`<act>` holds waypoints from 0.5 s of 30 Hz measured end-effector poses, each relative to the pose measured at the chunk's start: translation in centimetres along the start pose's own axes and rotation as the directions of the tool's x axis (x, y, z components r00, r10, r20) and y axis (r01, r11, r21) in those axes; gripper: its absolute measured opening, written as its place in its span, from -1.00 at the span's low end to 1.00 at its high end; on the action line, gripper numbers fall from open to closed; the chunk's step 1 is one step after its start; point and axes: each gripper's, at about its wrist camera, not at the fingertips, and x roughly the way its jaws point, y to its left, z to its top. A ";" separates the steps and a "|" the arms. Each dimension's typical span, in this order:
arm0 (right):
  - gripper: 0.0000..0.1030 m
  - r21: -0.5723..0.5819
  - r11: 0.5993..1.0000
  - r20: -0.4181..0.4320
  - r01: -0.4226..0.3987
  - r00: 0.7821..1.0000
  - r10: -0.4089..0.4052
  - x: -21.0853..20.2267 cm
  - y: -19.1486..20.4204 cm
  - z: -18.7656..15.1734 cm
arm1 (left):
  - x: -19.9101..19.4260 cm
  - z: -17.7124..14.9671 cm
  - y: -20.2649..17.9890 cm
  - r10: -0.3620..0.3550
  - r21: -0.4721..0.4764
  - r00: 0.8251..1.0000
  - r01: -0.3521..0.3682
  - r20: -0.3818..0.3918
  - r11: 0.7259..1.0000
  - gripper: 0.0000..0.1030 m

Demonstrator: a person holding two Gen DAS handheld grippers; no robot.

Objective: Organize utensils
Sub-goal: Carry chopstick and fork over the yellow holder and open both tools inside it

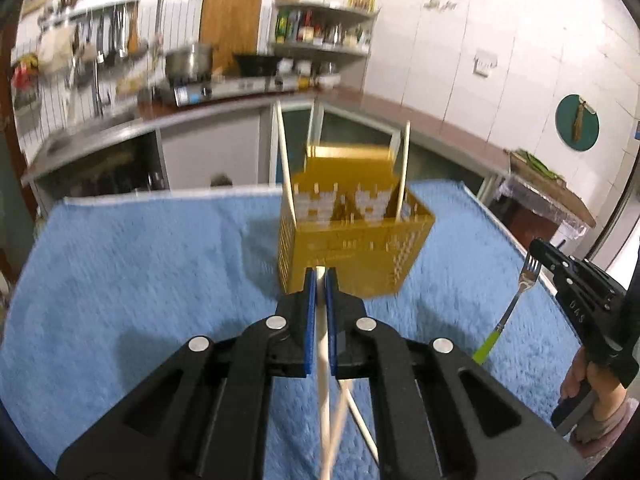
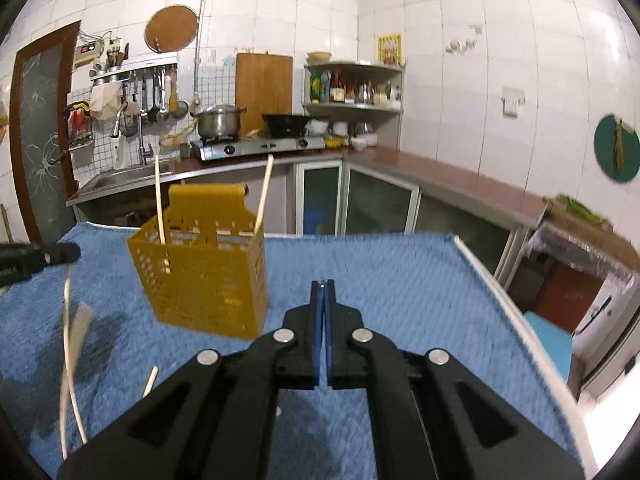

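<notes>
Chopstick (image 1: 323, 364) pinched in the closed left tongs (image 1: 319, 276) should be tipped upright and lowered into the yellow basket (image 1: 352, 248) on the blue-towelled desk (image 1: 140, 264), while the right tongs (image 2: 323, 286), clamped on the fork (image 1: 516, 300), wait clear.

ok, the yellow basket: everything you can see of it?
The basket is a mustard-yellow box, plastic by the look, with perforated slotted walls, an open top and a taller solid back panel curled at its top edge. It stands on the blue towel, looking slightly tilted, though fisheye and blur may exaggerate that. Two pale chopsticks stand inside, leaning outward above the rim. Neither gripper touches it; the left gripper, shut on a chopstick, is just in front.
</notes>
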 end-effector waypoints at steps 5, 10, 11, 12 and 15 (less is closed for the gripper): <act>-0.97 -0.038 0.999 0.042 0.009 0.999 -0.008 -0.3 0.5 1.9 | -0.6 1.7 0.3 0.007 -0.005 0.998 -0.007 0.058 1.000 -0.93; -0.98 -0.053 0.999 0.072 0.008 0.997 -0.004 -0.2 1.0 4.4 | -1.1 4.1 0.9 0.009 -0.029 0.995 -0.006 0.101 1.000 -0.93; -0.98 -0.054 0.999 0.085 0.008 0.996 -0.003 -0.3 1.0 5.2 | -1.5 4.9 1.0 0.006 -0.032 0.993 -0.003 0.117 0.999 -0.93; -0.98 -0.053 0.999 0.097 0.006 0.995 -0.001 -0.4 0.9 6.0 | -2.0 5.8 1.0 0.003 -0.031 0.991 0.002 0.134 1.000 -0.93; -0.98 -0.050 0.999 0.132 -0.002 0.991 0.008 -0.2 1.1 8.8 | -3.0 8.2 0.7 0.001 -0.024 0.983 0.003 0.184 1.000 -0.93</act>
